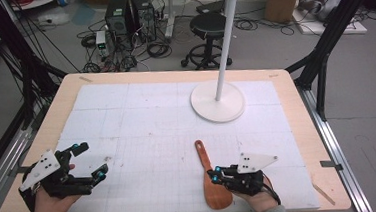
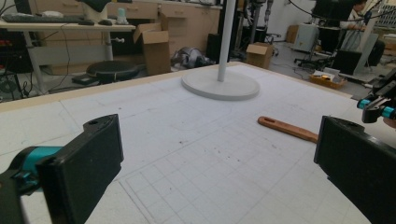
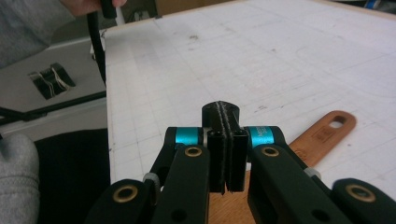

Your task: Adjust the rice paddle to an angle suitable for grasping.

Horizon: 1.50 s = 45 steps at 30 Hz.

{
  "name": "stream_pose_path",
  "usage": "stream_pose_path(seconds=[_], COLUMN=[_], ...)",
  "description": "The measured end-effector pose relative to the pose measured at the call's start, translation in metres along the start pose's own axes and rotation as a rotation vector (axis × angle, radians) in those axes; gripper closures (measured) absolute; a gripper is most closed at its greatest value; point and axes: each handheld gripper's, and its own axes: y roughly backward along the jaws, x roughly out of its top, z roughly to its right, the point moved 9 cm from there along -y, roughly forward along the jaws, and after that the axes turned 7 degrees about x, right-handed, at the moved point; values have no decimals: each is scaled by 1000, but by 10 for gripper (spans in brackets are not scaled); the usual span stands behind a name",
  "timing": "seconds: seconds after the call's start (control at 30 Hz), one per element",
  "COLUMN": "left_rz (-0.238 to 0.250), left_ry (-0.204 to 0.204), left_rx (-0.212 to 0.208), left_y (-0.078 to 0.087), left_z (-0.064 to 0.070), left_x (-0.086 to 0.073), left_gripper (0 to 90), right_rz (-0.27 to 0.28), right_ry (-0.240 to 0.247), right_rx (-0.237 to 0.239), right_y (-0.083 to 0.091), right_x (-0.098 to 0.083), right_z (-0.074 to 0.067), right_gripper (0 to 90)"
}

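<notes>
Right gripper (image 3: 226,154) fingers pressed together above wooden spatula (image 3: 322,135)

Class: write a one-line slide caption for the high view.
Right gripper, jaws shut, beside a wooden spatula; left gripper open.

The worktop (image 1: 298,128) has a light wooden edge and a white gridded mat on top. Behind it the floor (image 1: 272,45) is grey, with many black cables. A black stool (image 1: 209,27) and two computer towers (image 1: 129,15) stand there. Cardboard boxes (image 2: 156,44) and a desk (image 2: 56,28) are farther back.
</notes>
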Motion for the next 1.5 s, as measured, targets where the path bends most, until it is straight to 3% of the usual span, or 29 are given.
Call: stream_pose_path(seconds=[0.03,0.37,0.53,0.8,1.37,1.5], left_rz=[0,11,5,-1,-5,-6], left_ry=[1,2,7,5,14,16], left_rx=[0,9,12,12,13,15], left_y=[0,2,2,2,2,2], left_z=[0,-1,-2,-3,-4,-4], left_x=[0,2,0,-1,-2,-2], left_gripper=[18,18,18,18,18,18], right_rz=[-25,-85,-162,-178,-324,-329], right_ry=[2,18,33,37,84,76], right_rx=[3,24,34,34,71,73], right_y=[-4,-17,-29,-31,-42,-42], right_x=[-3,-14,-25,-26,-37,-37], right_z=[-1,-7,-10,-10,-17,-16], right_gripper=[900,900,900,900,900,900])
